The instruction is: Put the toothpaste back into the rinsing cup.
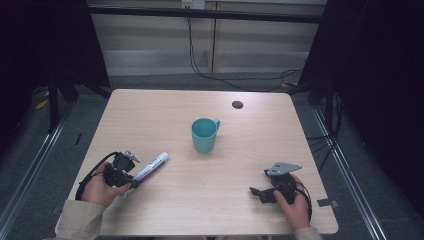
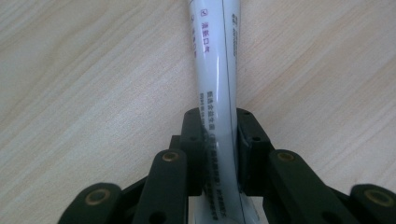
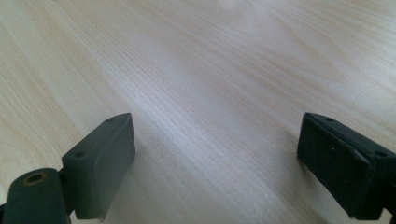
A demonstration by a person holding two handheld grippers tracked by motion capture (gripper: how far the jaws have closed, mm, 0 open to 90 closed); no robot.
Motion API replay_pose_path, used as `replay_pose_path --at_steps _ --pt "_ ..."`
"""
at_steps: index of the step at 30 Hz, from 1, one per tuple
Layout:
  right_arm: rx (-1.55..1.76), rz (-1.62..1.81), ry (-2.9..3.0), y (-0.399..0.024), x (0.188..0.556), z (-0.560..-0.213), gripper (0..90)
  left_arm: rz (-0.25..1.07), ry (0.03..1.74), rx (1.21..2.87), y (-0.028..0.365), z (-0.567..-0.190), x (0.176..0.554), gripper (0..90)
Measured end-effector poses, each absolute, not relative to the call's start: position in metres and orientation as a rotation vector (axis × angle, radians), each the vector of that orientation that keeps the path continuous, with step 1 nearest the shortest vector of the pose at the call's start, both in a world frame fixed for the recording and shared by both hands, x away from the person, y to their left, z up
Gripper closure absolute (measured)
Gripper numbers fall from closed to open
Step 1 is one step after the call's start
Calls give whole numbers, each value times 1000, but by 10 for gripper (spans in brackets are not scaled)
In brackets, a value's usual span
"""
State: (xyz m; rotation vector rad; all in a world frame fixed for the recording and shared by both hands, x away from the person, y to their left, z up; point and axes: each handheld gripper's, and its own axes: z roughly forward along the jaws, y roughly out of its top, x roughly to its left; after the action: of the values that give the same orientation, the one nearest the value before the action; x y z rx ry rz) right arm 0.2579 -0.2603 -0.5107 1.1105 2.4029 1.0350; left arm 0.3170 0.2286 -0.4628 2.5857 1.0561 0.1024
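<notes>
Gripping a white tube point(image 2: 215, 88) between the pads of the left gripper point(image 2: 219, 149), clamped on the tube's lower part, near the flat crimped end as far as the close view allows judging. Lying near the front-left of the table point(image 1: 200, 210), with the tube point(image 1: 150, 167) extending out of the left gripper point(image 1: 131, 181) up and to the right in the high view. Running along the line of the jaws, long axis slanted toward the teal mug point(image 1: 204, 135), far rounded end pointing at it, mug standing upright near the table's middle, well apart from the tube tip. Being much nearer to the left hand point(image 1: 100, 189) than to the right. Resting at the front-right, right gripper point(image 3: 217, 158) with jaws spread wide, holding nothing, bare wood between the pads. Likely calling for a carry up and to the right along the tube's own axis toward the mug's open mouth.
</notes>
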Motion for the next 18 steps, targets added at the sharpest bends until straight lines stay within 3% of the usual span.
replay_pose_path --at_steps 18 --pt "1120 1031 2399 -259 258 -510 103 91 955 2578 221 -439 309 761"
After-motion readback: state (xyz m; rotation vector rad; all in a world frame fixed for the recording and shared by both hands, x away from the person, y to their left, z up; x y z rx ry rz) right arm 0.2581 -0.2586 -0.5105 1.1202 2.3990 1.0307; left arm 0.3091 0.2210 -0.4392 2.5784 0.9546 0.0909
